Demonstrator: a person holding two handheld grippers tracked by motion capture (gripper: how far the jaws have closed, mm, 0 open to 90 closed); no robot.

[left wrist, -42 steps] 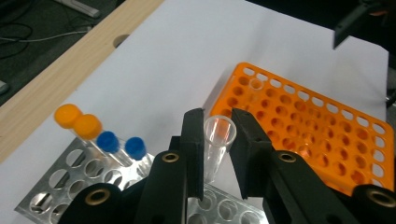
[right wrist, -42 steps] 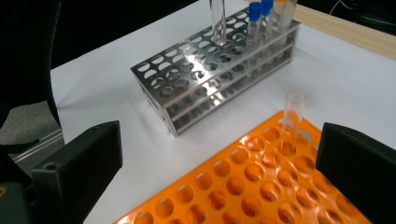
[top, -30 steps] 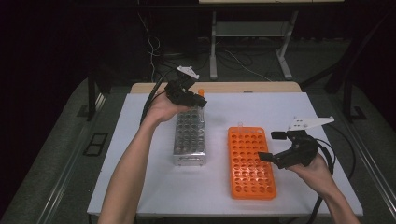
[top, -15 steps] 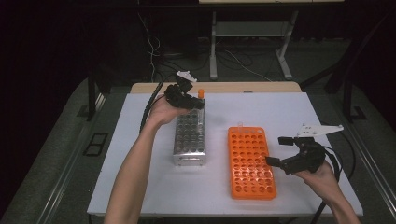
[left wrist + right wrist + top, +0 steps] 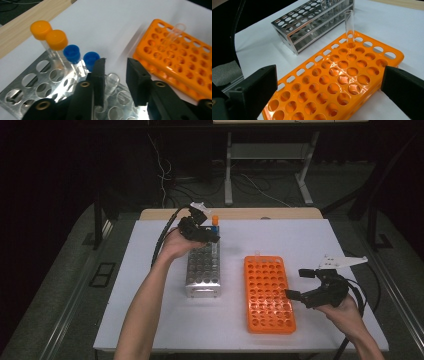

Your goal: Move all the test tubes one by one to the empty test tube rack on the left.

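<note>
Uncapped tube (standing in the steel rack) sits between the left gripper's slightly parted jaws, ungripped.

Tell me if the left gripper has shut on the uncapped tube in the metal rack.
Not shut. The left gripper straddles the tube, a gap showing beside its rim; the tube stands in the rack.
</note>
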